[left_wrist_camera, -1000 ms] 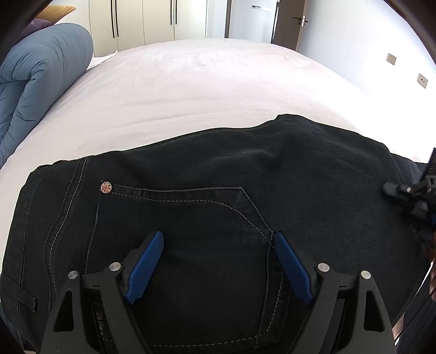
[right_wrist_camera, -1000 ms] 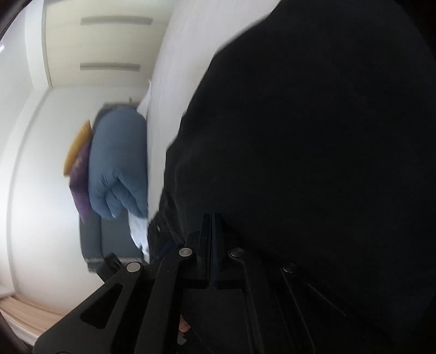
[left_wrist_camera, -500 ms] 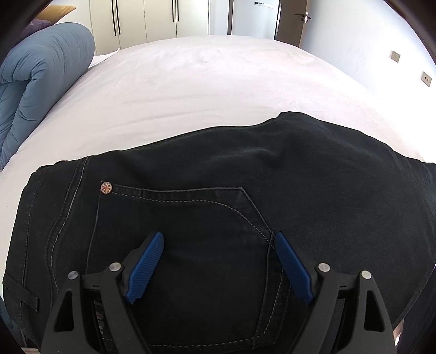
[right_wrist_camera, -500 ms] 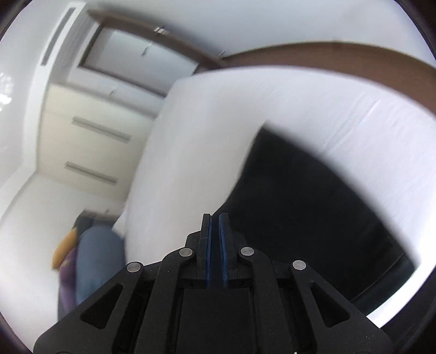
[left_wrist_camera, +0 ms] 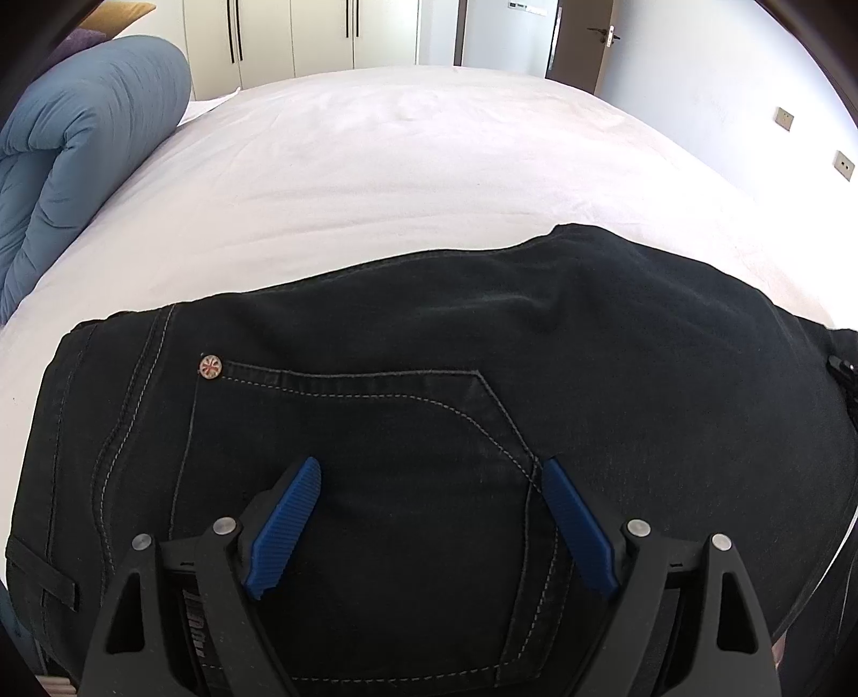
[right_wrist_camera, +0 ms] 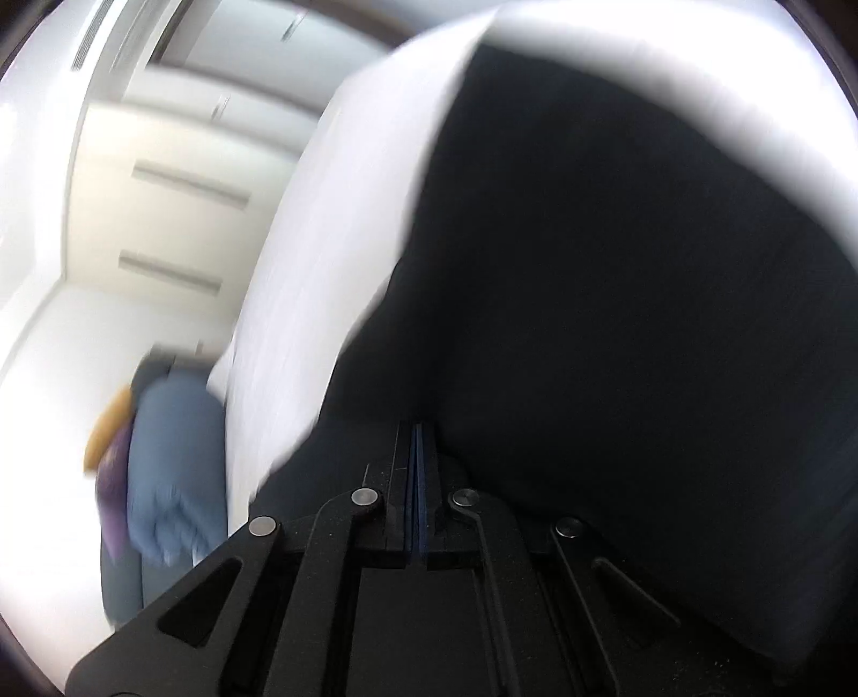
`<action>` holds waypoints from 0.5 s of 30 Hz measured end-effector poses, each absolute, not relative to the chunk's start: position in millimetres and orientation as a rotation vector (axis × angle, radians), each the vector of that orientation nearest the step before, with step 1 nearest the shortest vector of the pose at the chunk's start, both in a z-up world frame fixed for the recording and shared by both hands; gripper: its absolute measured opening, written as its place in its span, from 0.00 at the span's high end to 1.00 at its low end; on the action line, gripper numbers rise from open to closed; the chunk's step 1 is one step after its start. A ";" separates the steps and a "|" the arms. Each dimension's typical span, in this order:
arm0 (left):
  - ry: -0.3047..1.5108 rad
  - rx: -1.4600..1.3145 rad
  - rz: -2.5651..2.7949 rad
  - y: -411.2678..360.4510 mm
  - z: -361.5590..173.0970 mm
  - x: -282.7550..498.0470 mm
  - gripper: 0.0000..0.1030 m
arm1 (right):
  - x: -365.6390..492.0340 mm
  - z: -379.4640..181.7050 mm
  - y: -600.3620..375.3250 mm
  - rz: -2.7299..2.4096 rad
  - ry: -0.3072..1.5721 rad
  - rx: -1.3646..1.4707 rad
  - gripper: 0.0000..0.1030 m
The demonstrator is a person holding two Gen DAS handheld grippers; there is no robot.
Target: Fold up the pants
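One pair black pants flat on bed, back pocket up; left gripper spread wide, right gripper clenched empty.

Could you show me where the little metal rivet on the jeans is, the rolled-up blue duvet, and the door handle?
rivet point(left_wrist_camera: 209, 368): left wrist view, its round face at the pocket corner.
blue duvet point(left_wrist_camera: 91, 145): left wrist view, the top of the roll.
door handle point(left_wrist_camera: 601, 32): left wrist view, its lever.

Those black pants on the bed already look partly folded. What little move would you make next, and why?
Probably lower the open left tool onto the black pants and press near the back pocket. Its blue fingers stand wide above the cloth, gripping nothing, while the right tool is shut at the far end, its view blurred. Pinning would steady the fold.
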State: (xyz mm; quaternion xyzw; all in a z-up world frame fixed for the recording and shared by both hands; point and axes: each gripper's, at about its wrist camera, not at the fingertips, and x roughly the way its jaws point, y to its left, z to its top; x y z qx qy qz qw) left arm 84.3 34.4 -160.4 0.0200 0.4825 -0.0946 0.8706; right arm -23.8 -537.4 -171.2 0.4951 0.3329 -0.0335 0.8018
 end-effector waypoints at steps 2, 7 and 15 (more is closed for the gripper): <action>1.034 0.026 -0.180 35.6 -152.4 85.9 0.29 | -23.4 -157.3 -562.9 -0.174 0.685 1.042 1.00; 0.986 -0.095 -0.307 6.1 -111.1 88.6 0.63 | -30.7 -140.2 -561.0 -0.249 0.672 1.079 1.00; 1.115 -0.236 -0.555 -52.9 -165.1 118.0 0.79 | -2.3 -173.8 -391.3 0.156 0.957 0.895 1.00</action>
